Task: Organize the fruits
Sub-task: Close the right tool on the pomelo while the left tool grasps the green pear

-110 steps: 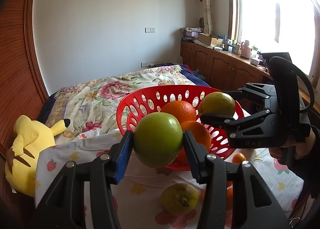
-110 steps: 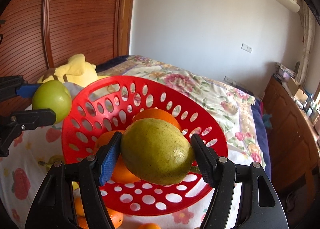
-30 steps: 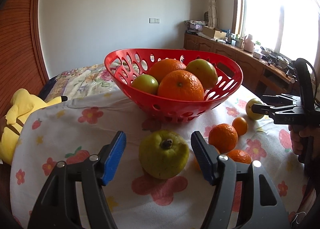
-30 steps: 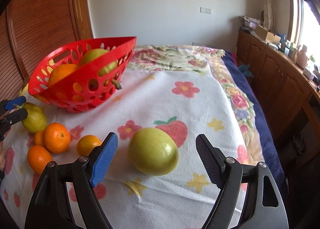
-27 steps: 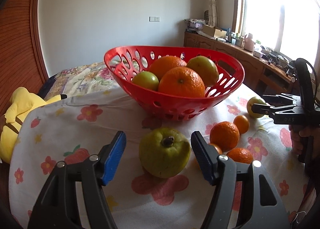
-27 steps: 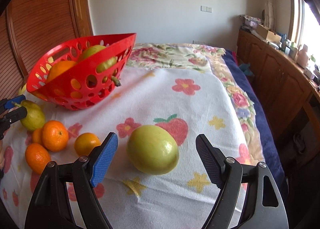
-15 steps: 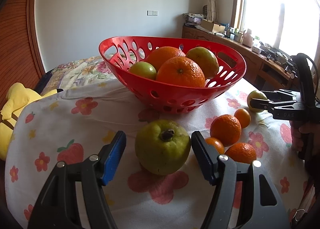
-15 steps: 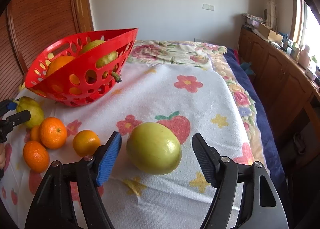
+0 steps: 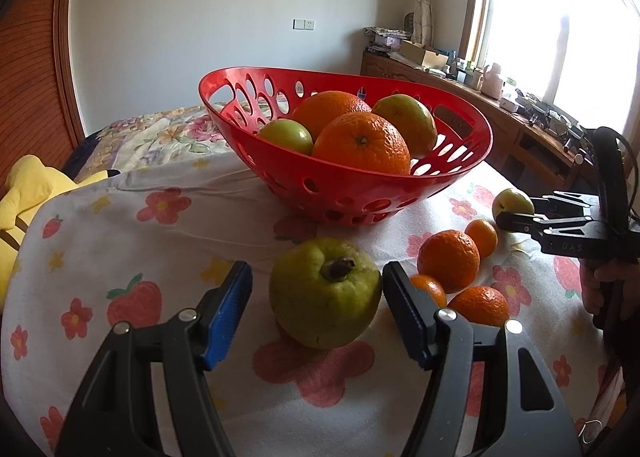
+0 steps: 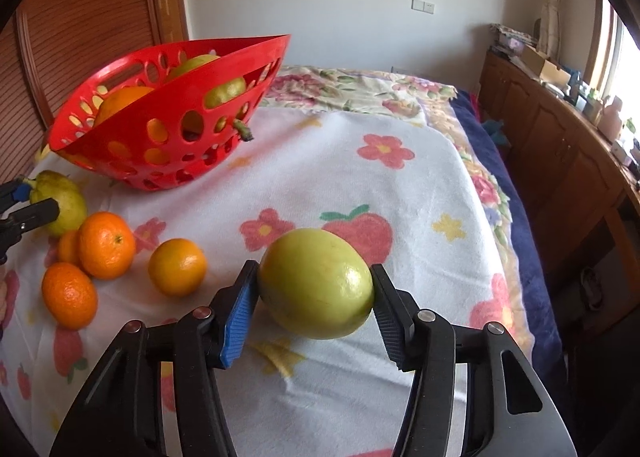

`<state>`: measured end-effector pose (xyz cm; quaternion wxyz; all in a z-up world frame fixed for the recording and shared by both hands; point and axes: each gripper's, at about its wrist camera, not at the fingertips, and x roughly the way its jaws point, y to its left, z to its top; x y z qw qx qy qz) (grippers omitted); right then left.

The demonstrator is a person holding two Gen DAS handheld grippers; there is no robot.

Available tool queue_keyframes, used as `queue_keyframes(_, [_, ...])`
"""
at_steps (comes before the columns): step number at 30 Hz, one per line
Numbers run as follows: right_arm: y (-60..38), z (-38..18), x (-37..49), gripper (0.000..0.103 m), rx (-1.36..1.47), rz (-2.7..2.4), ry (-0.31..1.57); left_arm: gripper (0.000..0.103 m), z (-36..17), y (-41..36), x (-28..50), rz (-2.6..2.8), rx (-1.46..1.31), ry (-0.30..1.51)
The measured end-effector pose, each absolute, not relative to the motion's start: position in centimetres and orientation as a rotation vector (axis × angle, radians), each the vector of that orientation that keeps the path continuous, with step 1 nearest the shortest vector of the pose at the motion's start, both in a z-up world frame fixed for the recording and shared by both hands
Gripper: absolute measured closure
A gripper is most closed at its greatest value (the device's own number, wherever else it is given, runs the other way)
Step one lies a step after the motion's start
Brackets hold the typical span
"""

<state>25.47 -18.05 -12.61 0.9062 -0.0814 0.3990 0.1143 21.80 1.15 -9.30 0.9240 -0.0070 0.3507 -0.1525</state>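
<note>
A red perforated basket point(image 9: 360, 185) holds oranges and green fruits on the flowered cloth; it also shows in the right wrist view point(image 10: 160, 125). My left gripper point(image 9: 316, 297) is open around a green guava point(image 9: 324, 293) lying on the cloth, with a gap on its left side. My right gripper point(image 10: 314, 293) has both pads against a yellow-green fruit point(image 10: 316, 283) on the cloth. Several small oranges point(image 9: 448, 261) lie between the two fruits, also seen in the right wrist view point(image 10: 106, 245).
A yellow plush toy point(image 9: 28, 193) lies beyond the cloth's left edge. A floral bedspread point(image 10: 360, 89) stretches behind the basket. Wooden cabinets point(image 10: 560, 145) run along the window side. The cloth drops off at the right edge point(image 10: 516, 277).
My right gripper's jaws have closed onto the yellow-green fruit. My left gripper has narrowed slightly and moved closer around the guava. Earlier still, both grippers dropped fruits into the basket.
</note>
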Motion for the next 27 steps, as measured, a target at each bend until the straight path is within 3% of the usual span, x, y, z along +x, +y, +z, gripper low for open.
queue_keyframes(27, [-16.3,-12.3,17.6,0.047,-0.087,0.259,0.78,0.036,-9.4,1.3,21.5,-0.329,-0.024,0.735])
